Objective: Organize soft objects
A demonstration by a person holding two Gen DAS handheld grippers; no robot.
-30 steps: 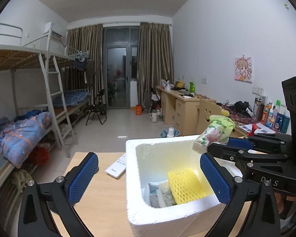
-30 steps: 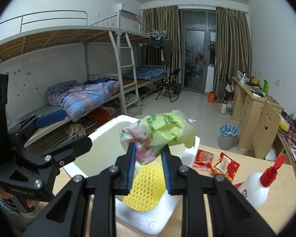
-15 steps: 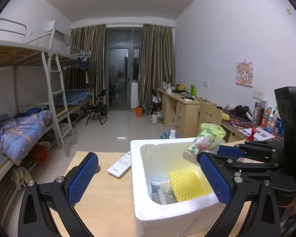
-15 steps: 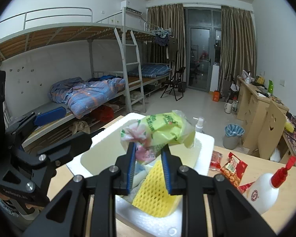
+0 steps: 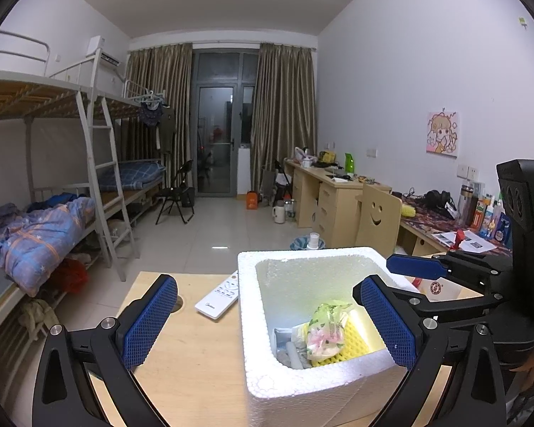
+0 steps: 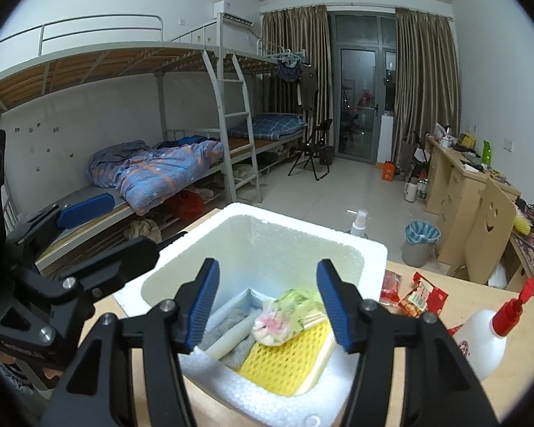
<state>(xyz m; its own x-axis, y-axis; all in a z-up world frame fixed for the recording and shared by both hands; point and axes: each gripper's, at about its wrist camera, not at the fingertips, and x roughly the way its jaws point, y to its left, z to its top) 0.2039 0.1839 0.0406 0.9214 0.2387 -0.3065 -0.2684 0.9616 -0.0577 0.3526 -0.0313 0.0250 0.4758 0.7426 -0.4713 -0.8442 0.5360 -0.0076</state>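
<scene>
A white foam box point(image 5: 304, 386) point(image 6: 252, 231) stands on the wooden table. Inside it lie a green and pink plastic packet point(image 5: 326, 331) point(image 6: 288, 315), a yellow foam net point(image 5: 352, 347) point(image 6: 284, 359) and a grey cloth with a white roll point(image 6: 231, 334). My right gripper point(image 6: 267, 300) is open and empty, just above the packet over the box; it also shows in the left wrist view point(image 5: 414, 267). My left gripper point(image 5: 267, 323) is open and empty, its fingers on either side of the box's near wall.
A white remote point(image 5: 218, 295) lies on the table left of the box. Red snack packets point(image 6: 418, 293) and a white bottle with a red nozzle point(image 6: 487, 331) lie right of it. A small spray bottle point(image 6: 359, 222) stands behind the box. Bunk beds and desks line the room.
My right gripper has opened and let go of the green and pink packet, which now lies in the box on the yellow net. The left gripper has barely moved.
</scene>
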